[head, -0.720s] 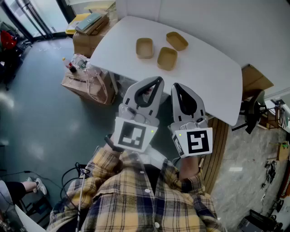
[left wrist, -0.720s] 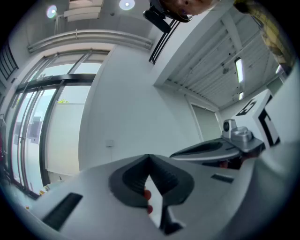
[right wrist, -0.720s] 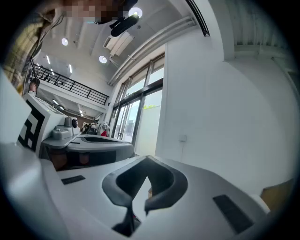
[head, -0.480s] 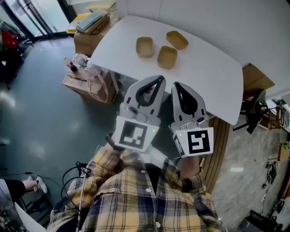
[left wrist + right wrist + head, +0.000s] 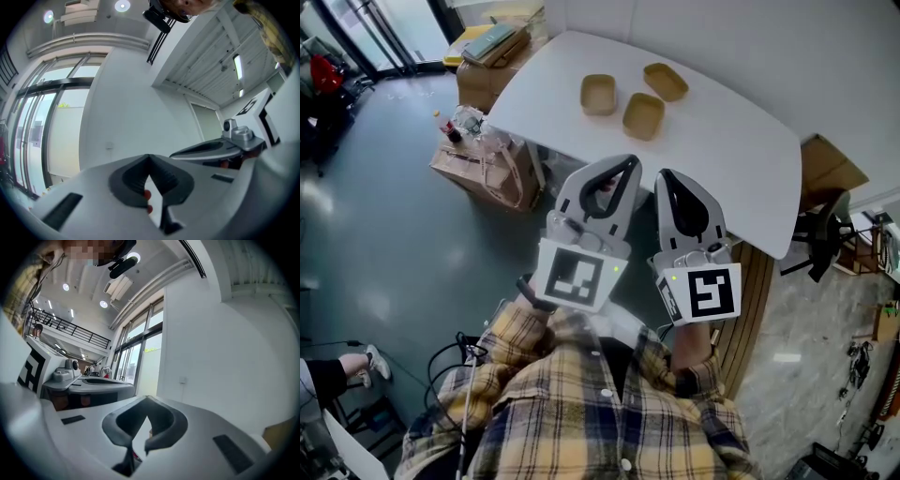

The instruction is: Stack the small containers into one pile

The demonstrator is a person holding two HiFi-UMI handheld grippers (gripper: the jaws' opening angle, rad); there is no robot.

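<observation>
Shut tip to tip on nothing, both left gripper [image 5: 625, 165] and right gripper [image 5: 665, 178], side by side and close together, pointing about level out from a plaid shirt [image 5: 581, 412]. Ahead of the tips and well apart from them, on a white table [image 5: 722, 159], unstacked and near one another: first container [image 5: 598, 95] beyond the left gripper, second container [image 5: 643, 116] just beside it, third container [image 5: 665, 82] farther out. Off to the left gripper's side, by the table edge, cardboard boxes [image 5: 483, 178] on the floor.
</observation>
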